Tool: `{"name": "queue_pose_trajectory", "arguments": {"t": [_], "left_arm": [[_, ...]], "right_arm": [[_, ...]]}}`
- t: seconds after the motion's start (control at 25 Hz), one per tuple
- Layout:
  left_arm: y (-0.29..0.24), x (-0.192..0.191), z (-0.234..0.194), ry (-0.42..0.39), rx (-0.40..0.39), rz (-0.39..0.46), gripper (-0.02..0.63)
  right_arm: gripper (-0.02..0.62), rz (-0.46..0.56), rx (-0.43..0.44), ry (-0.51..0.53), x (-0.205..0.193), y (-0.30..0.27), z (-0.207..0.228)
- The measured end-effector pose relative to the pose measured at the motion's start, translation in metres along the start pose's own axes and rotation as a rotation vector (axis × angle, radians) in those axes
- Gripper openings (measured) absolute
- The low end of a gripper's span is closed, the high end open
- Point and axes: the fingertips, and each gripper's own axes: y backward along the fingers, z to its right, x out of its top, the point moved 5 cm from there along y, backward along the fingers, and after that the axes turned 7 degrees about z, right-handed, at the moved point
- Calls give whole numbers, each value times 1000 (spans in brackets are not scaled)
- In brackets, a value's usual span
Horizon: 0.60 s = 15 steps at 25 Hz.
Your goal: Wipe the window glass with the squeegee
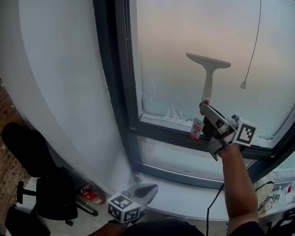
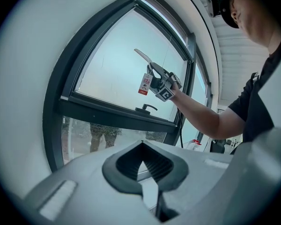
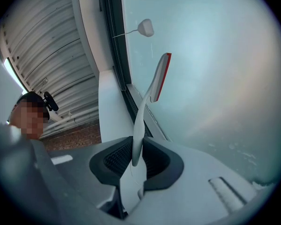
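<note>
Right gripper (image 1: 206, 107): raised to the window glass (image 1: 187, 28), jaws closed on the handle of the squeegee (image 1: 208, 68). The squeegee stands upright with its blade at the top. The blade lies against or just off the pane — contact cannot be confirmed from these views. A red-and-white tag (image 1: 197, 129) hangs below the right gripper. Frost (image 1: 160, 109) lines the lower edge of the pane.

Left gripper (image 1: 143, 193): held low near the sill (image 1: 187, 198), well apart from the squeegee — jaws together, nothing between them.
</note>
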Motion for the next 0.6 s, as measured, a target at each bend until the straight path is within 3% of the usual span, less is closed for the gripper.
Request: {"name": "queue_pose_trajectory", "arguments": {"t": [0.6], "left_arm": [[-5,-10,6,11,-25,-25,0]], "right_arm": [[87,-9,-76,-165,-78,47,21]]}}
